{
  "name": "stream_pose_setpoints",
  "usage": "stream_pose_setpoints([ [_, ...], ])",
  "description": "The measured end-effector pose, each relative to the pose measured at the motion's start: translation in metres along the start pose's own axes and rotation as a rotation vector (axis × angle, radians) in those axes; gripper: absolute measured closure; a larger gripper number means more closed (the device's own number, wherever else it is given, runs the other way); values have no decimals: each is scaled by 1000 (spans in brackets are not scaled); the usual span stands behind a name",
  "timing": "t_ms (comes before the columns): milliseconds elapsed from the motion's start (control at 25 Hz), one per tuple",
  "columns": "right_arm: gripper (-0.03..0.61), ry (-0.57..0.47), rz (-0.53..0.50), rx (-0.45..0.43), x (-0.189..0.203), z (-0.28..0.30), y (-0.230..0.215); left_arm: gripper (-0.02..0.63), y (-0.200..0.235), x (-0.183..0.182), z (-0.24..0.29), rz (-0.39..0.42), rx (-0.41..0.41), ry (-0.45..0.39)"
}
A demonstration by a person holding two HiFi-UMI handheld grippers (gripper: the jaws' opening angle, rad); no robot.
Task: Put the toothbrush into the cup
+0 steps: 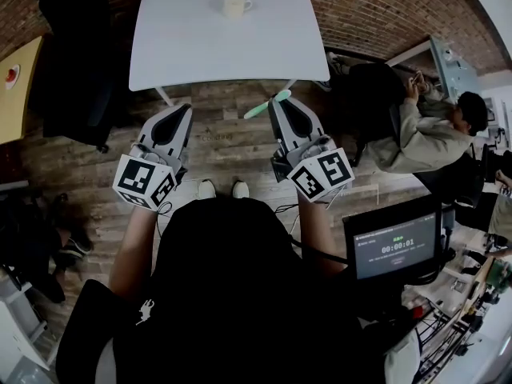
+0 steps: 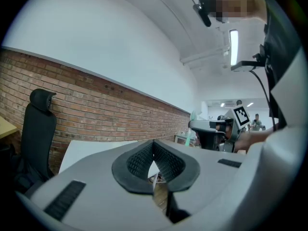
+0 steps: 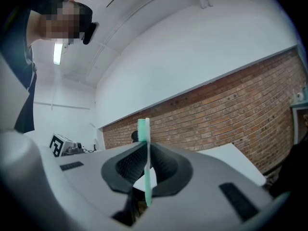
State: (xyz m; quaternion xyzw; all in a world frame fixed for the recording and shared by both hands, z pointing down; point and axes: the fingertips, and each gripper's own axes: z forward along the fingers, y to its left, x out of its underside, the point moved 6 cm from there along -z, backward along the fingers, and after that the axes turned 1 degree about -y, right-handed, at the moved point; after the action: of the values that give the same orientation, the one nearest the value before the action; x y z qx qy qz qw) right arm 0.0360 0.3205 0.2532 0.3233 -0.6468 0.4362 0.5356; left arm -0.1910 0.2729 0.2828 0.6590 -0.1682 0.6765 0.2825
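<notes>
Right gripper view: the right gripper [image 3: 147, 159] is pinching the toothbrush [image 3: 144, 131] by its handle, short of the table [image 1: 184, 50] bearing the cup [image 1: 235, 6]. Light, stiff and slick, it is probably needing a firm hold. The left gripper [image 2: 154, 150] is hanging closed, empty.

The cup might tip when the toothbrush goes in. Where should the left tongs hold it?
Likely the wall of the cup, from its left side: it stands upright on the table, its handle sticks out to the right, and the mouth must stay free for the toothbrush held in the right tongs.
</notes>
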Motion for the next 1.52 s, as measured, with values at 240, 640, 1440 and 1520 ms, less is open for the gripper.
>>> stream_pose_setpoints([
  [240,554,5,0,5,9,6,15,609,13,8,-11,-5,16,-8],
  [640,555,20,-9,14,13,24,28,609,37,6,-20,-16,25,-17],
  [1440,555,64,-13,21,26,37,42,609,56,12,-36,-43,32,-10],
  [1520,554,70,-12,15,28,38,43,609,56,14,-39,-45,24,-10],
])
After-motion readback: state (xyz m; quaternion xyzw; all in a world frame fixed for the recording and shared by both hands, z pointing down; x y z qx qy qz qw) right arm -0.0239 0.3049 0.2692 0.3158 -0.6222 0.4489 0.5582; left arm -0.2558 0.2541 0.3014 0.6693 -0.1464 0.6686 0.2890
